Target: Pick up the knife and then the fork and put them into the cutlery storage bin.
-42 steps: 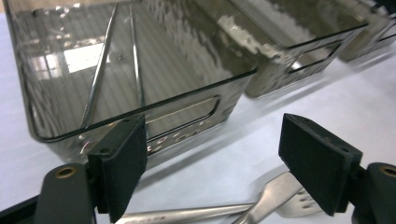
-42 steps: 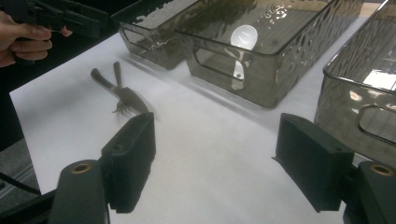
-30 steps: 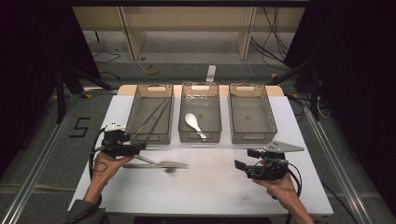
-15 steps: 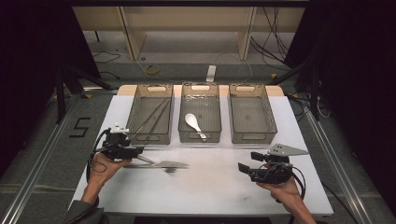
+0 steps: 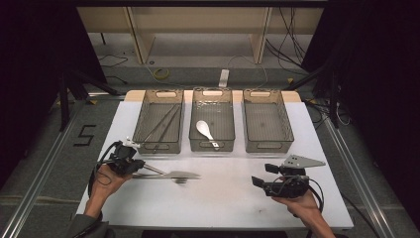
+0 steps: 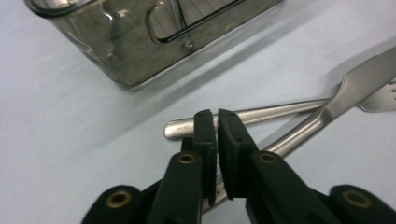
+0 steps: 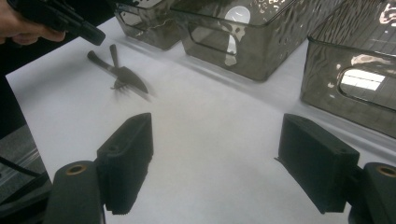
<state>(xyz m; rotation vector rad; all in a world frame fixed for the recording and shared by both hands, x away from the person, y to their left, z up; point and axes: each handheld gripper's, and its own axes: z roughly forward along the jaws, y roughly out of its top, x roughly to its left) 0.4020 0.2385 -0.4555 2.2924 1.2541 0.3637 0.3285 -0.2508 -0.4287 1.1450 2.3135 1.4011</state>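
A steel knife (image 6: pixel 327 109) and a fork (image 6: pixel 275 112) lie crossed on the white table (image 5: pixel 223 198), left of the middle. My left gripper (image 6: pixel 216 122) has just been closing at their handle ends. The knife's handle runs in between the nearly touching pads, and the fork's handle end lies just behind the tips. From above, the left gripper (image 5: pixel 132 166) sits at the left end of the knife (image 5: pixel 176 174). My right gripper (image 7: pixel 215 172) hangs open over bare table at the front right (image 5: pixel 262 175), with nothing between its jaws.
Three smoky clear bins stand in a row at the back. The left bin (image 5: pixel 143 141) holds thin sticks, the middle bin (image 5: pixel 195 144) holds a white spoon (image 5: pixel 204 130), and the right bin (image 5: pixel 250 144) has nothing in it. The left bin's corner is close to my left gripper.
The left hand has shifted slightly toward the table's front at the cutlery's handle ends. The right hand, the knife and the fork stay where they were.
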